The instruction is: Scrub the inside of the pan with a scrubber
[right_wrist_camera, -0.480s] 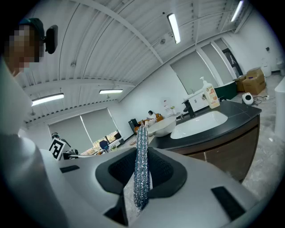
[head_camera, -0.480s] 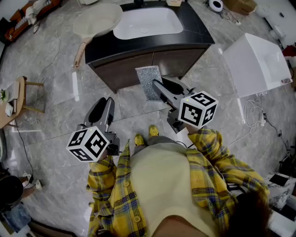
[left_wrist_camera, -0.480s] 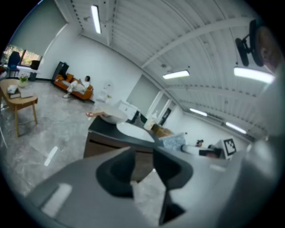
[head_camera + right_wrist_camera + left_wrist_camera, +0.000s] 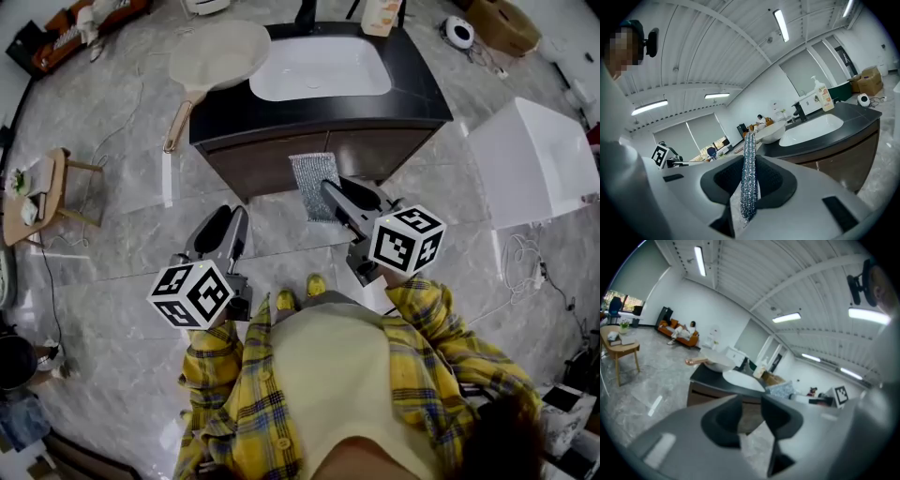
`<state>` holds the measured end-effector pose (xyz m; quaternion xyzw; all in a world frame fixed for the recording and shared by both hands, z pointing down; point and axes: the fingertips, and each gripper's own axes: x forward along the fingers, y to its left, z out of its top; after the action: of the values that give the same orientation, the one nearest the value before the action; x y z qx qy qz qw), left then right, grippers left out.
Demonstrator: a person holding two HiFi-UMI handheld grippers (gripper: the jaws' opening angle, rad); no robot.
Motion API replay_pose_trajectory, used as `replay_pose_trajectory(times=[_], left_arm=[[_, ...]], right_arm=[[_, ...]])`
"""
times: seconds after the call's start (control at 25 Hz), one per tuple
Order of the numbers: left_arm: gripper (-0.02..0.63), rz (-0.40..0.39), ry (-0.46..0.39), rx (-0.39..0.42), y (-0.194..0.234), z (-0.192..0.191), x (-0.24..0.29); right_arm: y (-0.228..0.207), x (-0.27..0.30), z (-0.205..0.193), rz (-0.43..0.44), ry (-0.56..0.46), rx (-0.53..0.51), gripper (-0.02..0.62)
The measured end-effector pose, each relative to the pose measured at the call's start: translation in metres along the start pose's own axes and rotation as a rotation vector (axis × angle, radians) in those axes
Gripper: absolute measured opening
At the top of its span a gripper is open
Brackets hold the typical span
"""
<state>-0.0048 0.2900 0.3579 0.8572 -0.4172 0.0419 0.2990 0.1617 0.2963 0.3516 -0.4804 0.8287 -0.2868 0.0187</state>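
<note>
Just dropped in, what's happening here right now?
A person in a yellow plaid shirt faces a black counter with a white sink. The right gripper clamps a silver mesh scrubber; the left gripper is open and empty. The cream pan with a wooden handle sits on the counter beside the sink, not yet scrubbed.

Yellow plaid shirt [image 4: 427,342], pale yellow top [image 4: 328,370], yellow shoes [image 4: 317,284]; grey left gripper [image 4: 227,221] and right gripper [image 4: 337,187] bear black-and-white marker cubes [image 4: 190,293].
</note>
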Motion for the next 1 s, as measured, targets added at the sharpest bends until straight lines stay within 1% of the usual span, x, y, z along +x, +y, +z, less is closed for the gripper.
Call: replay_pose_trajectory(times=[0.24, 0.44, 0.56, 0.64, 0.76, 0.84, 1.0], left_arm=[[0.129, -0.010, -0.031, 0.028, -0.007, 0.013, 0.018], [0.129, 0.012, -0.064, 0.029, -0.008, 0.024, 0.028], [0.104, 0.031, -0.089, 0.038, -0.010, 0.029, 0.029], [0.104, 0.040, -0.085, 0.052, -0.011, 0.029, 0.030], [0.082, 0.059, -0.081, 0.081, -0.014, 0.029, 0.028], [0.081, 0.072, -0.075, 0.105, -0.013, 0.030, 0.025], [0.081, 0.091, -0.072, 0.144, -0.003, 0.038, 0.025]], right_arm=[[-0.013, 0.008, 0.009, 0.030, 0.002, 0.000, 0.080], [-0.023, 0.015, 0.016, 0.057, 0.011, 0.000, 0.080], [-0.027, 0.016, 0.018, 0.072, 0.015, 0.001, 0.080], [-0.029, 0.017, 0.018, 0.080, 0.018, 0.002, 0.080], [-0.030, 0.018, 0.019, 0.088, 0.019, 0.003, 0.080], [-0.030, 0.020, 0.020, 0.091, 0.016, 0.006, 0.080], [-0.024, 0.032, 0.025, 0.106, 0.013, -0.004, 0.080]])
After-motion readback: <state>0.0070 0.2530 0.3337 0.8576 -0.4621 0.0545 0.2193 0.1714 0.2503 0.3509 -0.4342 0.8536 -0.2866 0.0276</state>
